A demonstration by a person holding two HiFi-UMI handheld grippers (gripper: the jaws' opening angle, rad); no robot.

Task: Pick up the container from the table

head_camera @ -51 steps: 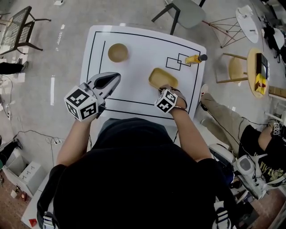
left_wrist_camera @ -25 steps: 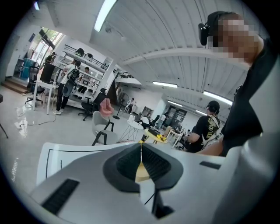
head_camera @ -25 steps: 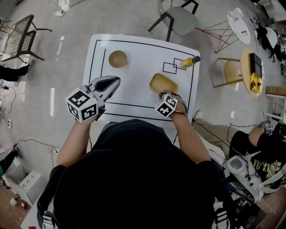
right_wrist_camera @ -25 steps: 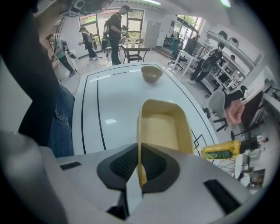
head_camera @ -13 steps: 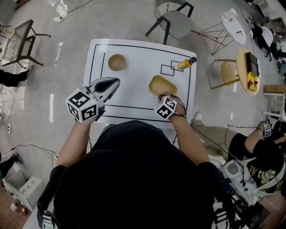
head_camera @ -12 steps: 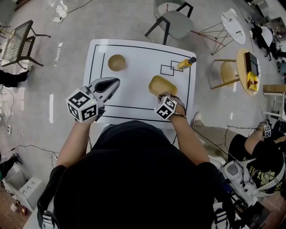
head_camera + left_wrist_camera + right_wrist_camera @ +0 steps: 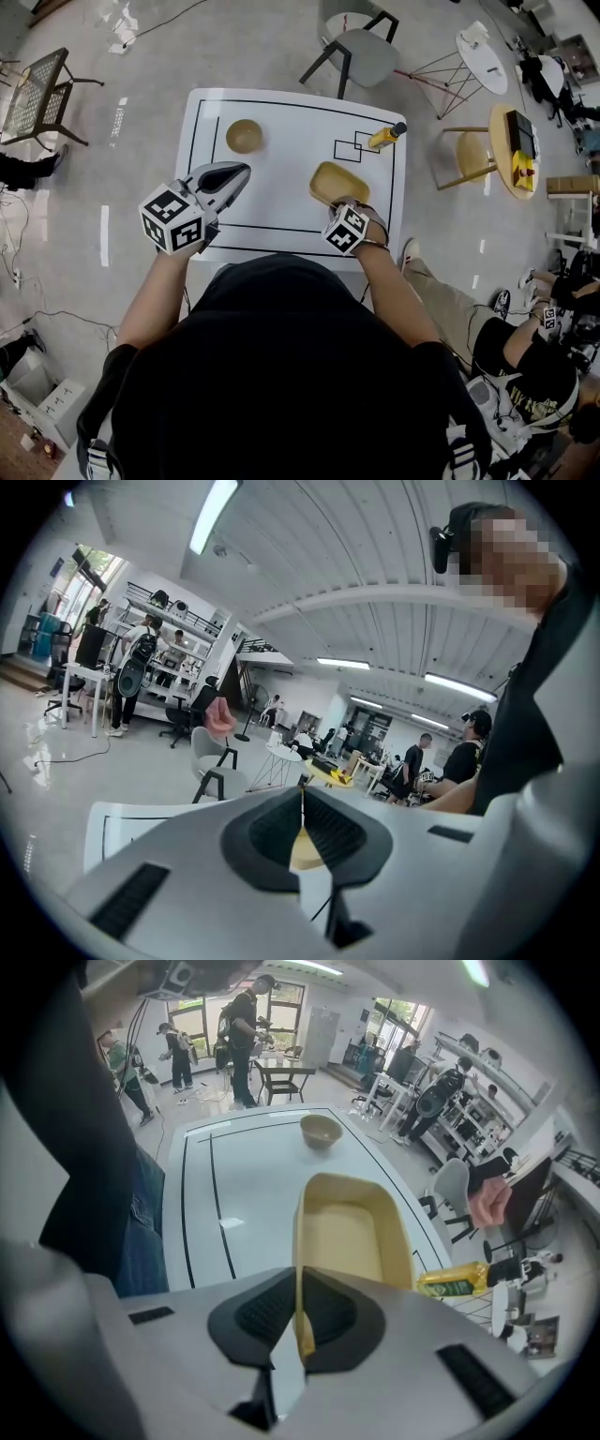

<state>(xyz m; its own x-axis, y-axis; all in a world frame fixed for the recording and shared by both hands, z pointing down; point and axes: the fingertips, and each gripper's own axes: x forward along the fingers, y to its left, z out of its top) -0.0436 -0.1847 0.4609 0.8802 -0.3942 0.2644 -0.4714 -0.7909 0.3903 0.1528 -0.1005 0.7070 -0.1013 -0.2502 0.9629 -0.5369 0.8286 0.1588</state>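
Observation:
The container [image 7: 339, 181] is a shallow yellow rectangular tub on the right half of the white table [image 7: 291, 122]. In the right gripper view the container [image 7: 354, 1227] stretches away from the jaws, which are shut on its near rim. My right gripper [image 7: 336, 201] points steeply down at that rim, and its marker cube hides the grip in the head view. My left gripper [image 7: 247, 169] hovers over the table's left front, well apart from the container. Seen close in its own view, the left gripper [image 7: 302, 797] is shut with nothing between its jaws.
A round tan bowl [image 7: 245, 136] stands at the table's far left, also in the right gripper view as the bowl [image 7: 321, 1130]. A yellow bottle [image 7: 384, 137] lies at the far right edge. Chairs [image 7: 361, 52], small tables and a seated person [image 7: 506, 366] surround the table.
The head view has drifted, so the table sits slightly differently in the picture. Both grippers and the container keep their places relative to the table.

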